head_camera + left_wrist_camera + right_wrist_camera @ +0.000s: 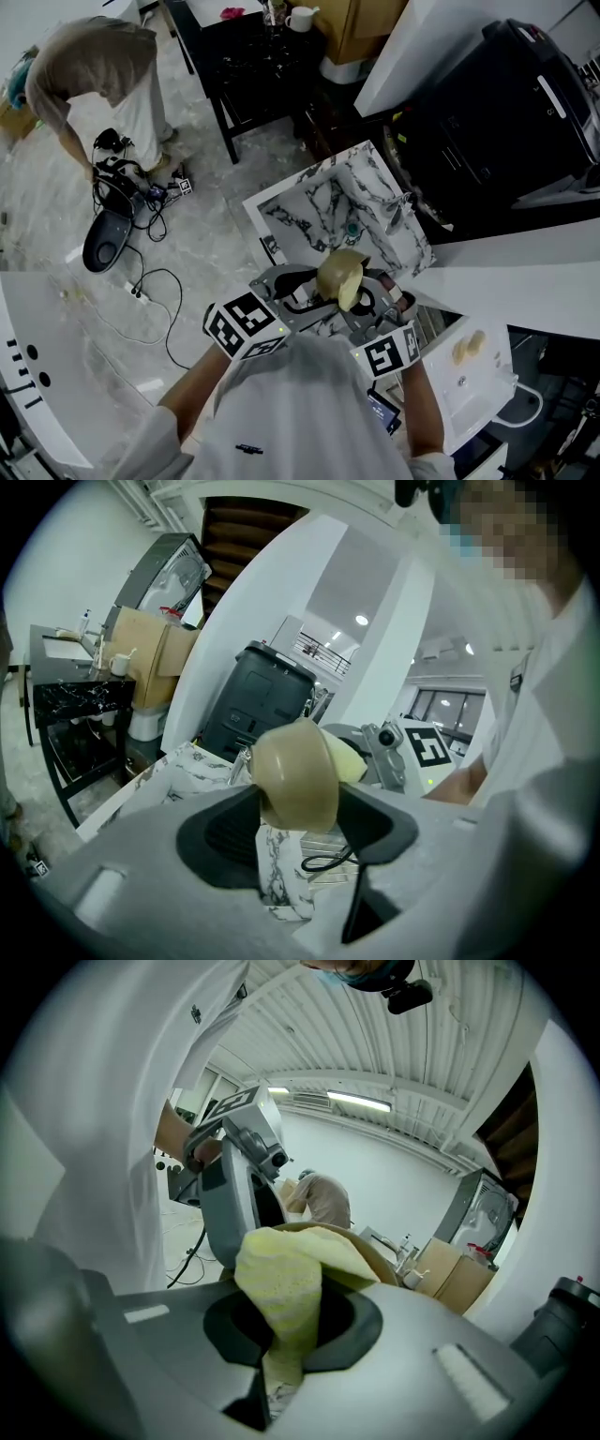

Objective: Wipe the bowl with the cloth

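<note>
Bowl (292, 772) held by left hand-held gripper (298, 829), cloth (279, 1283) touching it

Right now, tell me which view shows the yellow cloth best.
Right gripper view: the cloth fills the centre, pinched between the jaws. Left gripper view shows a sliver behind the bowl; head view, a small pale patch.

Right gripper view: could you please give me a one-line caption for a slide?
Right gripper grips a yellow cloth draped over the tan bowl's rim.
</note>
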Available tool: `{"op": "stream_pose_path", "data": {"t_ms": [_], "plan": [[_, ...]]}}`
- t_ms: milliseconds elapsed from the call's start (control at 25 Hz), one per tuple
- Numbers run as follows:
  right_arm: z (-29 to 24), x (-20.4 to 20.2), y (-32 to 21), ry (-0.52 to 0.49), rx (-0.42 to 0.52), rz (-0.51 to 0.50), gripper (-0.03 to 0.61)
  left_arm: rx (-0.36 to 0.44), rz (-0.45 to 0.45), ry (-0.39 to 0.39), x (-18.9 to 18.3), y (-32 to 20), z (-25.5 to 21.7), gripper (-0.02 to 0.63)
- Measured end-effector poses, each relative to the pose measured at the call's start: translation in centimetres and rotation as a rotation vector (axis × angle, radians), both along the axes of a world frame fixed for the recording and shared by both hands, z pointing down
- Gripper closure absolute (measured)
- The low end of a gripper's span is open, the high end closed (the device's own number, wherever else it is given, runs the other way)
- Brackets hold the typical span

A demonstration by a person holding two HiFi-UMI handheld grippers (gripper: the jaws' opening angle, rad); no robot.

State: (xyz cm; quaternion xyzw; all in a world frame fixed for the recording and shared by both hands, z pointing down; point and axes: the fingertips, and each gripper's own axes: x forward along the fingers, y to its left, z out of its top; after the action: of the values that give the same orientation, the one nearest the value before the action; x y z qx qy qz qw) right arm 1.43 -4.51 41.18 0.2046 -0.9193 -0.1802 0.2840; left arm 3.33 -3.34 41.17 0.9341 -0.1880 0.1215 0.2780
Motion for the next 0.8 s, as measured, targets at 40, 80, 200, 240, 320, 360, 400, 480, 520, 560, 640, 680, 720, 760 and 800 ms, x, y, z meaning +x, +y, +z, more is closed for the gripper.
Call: {"op": "stream_pose_path", "data": {"t_ms": [40, 80, 200, 240, 320, 360, 400, 480, 520, 560, 640, 680, 720, 760, 800], "plan": [[-0.1, 0.1, -0.3, -0.006, 0.004, 0.009, 0.549, -0.002, 0.005, -0.006, 0.1, 0.0, 0.2, 0.354], [-0.1, 0.3, -0.6, -0.014, 0.005, 0.023, 0.549, -0.004, 0.012, -0.015, 0.1, 0.1, 0.4, 0.354], [-0.1, 1.0, -1.7, -0.022, -0.001, 0.081, 0.549, -0.004, 0.023, -0.029, 0.3, 0.3, 0.7, 0.354], [-0.2, 1.4, -2.2, -0.021, -0.011, 0.107, 0.549, -0.001, 0.022, -0.030, 0.4, 0.2, 0.6, 0.353], [-0.2, 2.3, -2.8, -0.020, -0.065, 0.164, 0.549, 0.008, 0.019, -0.031, 0.6, 0.1, 0.1, 0.354], [-0.2, 2.7, -3.0, -0.019, -0.094, 0.187, 0.549, 0.012, 0.015, -0.028, 0.7, 0.1, -0.2, 0.354], [-0.2, 3.0, -3.1, -0.019, -0.116, 0.206, 0.549, 0.015, 0.009, -0.022, 0.7, 0.1, -0.6, 0.354], [-0.1, 3.3, -3.4, -0.010, -0.131, 0.232, 0.549, 0.023, -0.009, -0.003, 0.6, -0.1, -1.3, 0.354], [0.0, 3.4, -3.4, 0.000, -0.128, 0.241, 0.549, 0.023, -0.019, 0.010, 0.5, -0.3, -1.6, 0.353], [0.2, 3.5, -3.4, 0.009, -0.121, 0.251, 0.549, 0.020, -0.027, 0.024, 0.5, -0.5, -1.8, 0.353], [0.7, 3.5, -3.1, 0.039, -0.099, 0.253, 0.549, 0.010, -0.035, 0.041, 0.4, -0.8, -1.9, 0.353], [1.1, 3.3, -2.8, 0.061, -0.087, 0.244, 0.549, 0.006, -0.037, 0.041, 0.3, -0.9, -1.9, 0.354], [1.4, 3.1, -2.5, 0.086, -0.073, 0.231, 0.549, 0.002, -0.038, 0.038, 0.2, -1.0, -1.7, 0.354], [1.8, 2.8, -2.2, 0.111, -0.062, 0.213, 0.549, -0.001, -0.039, 0.034, 0.1, -1.0, -1.6, 0.354], [2.0, 2.6, -1.7, 0.133, -0.055, 0.191, 0.549, -0.005, -0.039, 0.030, 0.2, -0.9, -1.5, 0.353]]}}
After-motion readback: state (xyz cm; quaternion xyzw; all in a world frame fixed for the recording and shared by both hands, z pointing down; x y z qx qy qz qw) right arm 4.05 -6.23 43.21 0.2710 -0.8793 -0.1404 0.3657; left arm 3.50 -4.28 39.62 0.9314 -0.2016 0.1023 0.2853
